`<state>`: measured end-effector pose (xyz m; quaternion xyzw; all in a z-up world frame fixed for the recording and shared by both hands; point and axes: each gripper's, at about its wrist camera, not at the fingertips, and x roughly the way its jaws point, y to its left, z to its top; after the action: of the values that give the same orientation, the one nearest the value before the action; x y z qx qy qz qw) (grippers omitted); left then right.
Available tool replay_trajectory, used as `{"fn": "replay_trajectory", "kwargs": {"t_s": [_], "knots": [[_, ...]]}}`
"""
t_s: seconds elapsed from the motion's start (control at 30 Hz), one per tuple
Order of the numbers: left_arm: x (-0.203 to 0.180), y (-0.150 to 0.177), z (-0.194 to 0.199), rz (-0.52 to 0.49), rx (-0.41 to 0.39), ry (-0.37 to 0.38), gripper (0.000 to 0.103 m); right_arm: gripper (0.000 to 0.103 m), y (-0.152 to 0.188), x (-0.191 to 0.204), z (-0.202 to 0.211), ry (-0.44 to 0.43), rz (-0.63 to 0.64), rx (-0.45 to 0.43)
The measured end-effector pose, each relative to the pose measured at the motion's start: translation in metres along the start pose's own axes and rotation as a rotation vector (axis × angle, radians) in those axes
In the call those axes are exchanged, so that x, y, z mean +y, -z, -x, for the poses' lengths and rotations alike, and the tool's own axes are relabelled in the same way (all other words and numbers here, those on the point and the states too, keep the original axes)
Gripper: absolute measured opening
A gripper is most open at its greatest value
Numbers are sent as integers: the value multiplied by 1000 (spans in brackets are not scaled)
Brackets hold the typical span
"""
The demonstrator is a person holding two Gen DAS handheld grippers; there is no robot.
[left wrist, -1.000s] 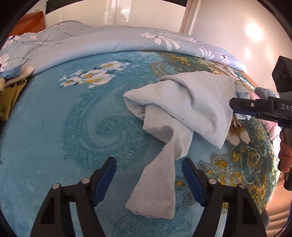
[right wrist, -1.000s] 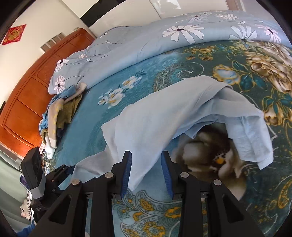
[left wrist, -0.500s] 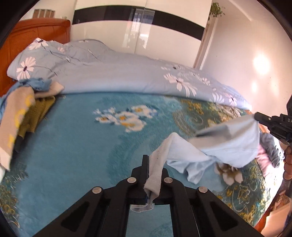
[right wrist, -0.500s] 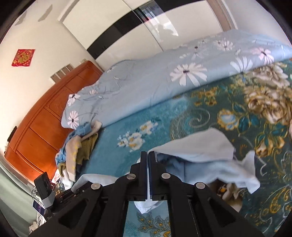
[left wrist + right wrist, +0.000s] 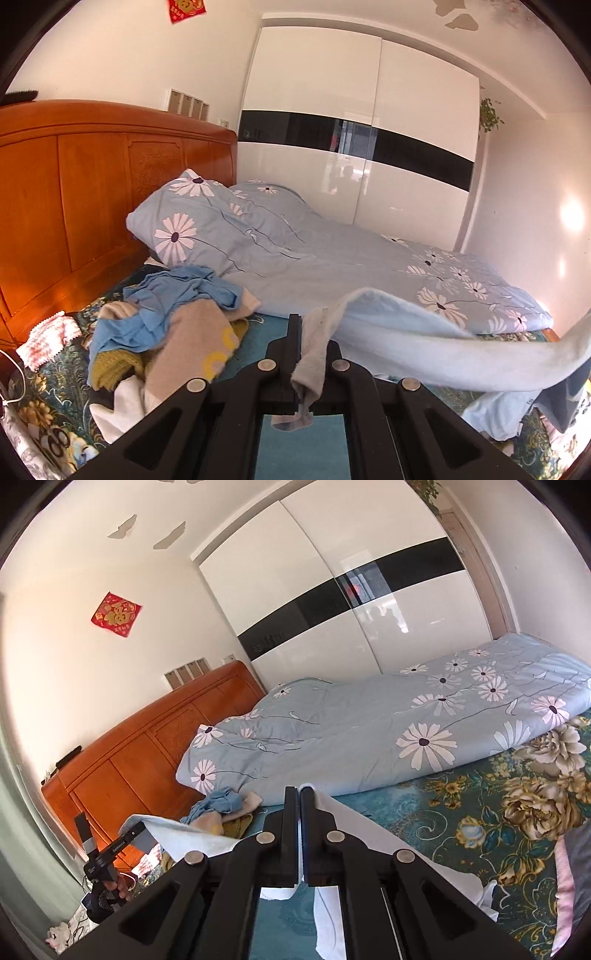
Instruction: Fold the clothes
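Observation:
A pale blue garment [image 5: 424, 347] hangs stretched in the air above the teal floral bedspread [image 5: 299, 446]. My left gripper [image 5: 308, 354] is shut on one grey-white end of it. My right gripper [image 5: 299, 801] is shut on another edge of the garment [image 5: 354, 823], which drapes down past its fingers. In the right wrist view the left gripper [image 5: 122, 843] shows at the lower left holding the cloth's other end.
A heap of unfolded clothes [image 5: 166, 332] lies by the orange wooden headboard [image 5: 74, 206]. A blue daisy-print duvet [image 5: 332, 266] is bunched along the far side of the bed. A white wardrobe [image 5: 369, 147] stands behind. Pink and grey cloth [image 5: 570, 878] lies at the right.
Both grippers closed on the garment and lifted it off the bed, spreading it between them. Both cameras now tilt up toward the headboard and wardrobe.

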<state>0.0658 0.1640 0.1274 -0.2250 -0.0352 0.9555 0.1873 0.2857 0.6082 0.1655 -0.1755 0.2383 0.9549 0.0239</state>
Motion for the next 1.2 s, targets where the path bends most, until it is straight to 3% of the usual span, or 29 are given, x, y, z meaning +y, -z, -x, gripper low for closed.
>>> {"fn": "replay_trajectory", "kwargs": {"t_s": [0.17,0.37,0.57,0.77,0.9,0.93,0.97,1.0,1.03,1.07,1.2], "knots": [[6,49,-45,-23,157,-38,2,1,20,9,-73,18,68,199],[14,121,-102,-5,350,-79,2,1,85,-11,-197,49,41,442],[43,149,-136,29,425,-141,3,1,123,-34,-301,99,-14,558],[61,168,-163,48,488,-157,4,2,148,-67,-371,200,-60,645],[62,177,-162,57,510,-134,7,2,164,-81,-379,212,-112,689],[61,178,-158,55,510,-124,15,3,165,-81,-376,203,-114,692],[59,178,-152,46,505,-115,34,6,162,-77,-369,187,-101,691],[56,178,-144,36,498,-107,46,11,158,-73,-361,167,-85,689],[53,178,-135,24,484,-98,63,32,153,-68,-351,148,-63,683],[50,178,-126,12,467,-91,68,51,147,-62,-338,130,-37,672],[32,171,-94,3,402,-93,69,55,135,-46,-276,104,108,625]]}}
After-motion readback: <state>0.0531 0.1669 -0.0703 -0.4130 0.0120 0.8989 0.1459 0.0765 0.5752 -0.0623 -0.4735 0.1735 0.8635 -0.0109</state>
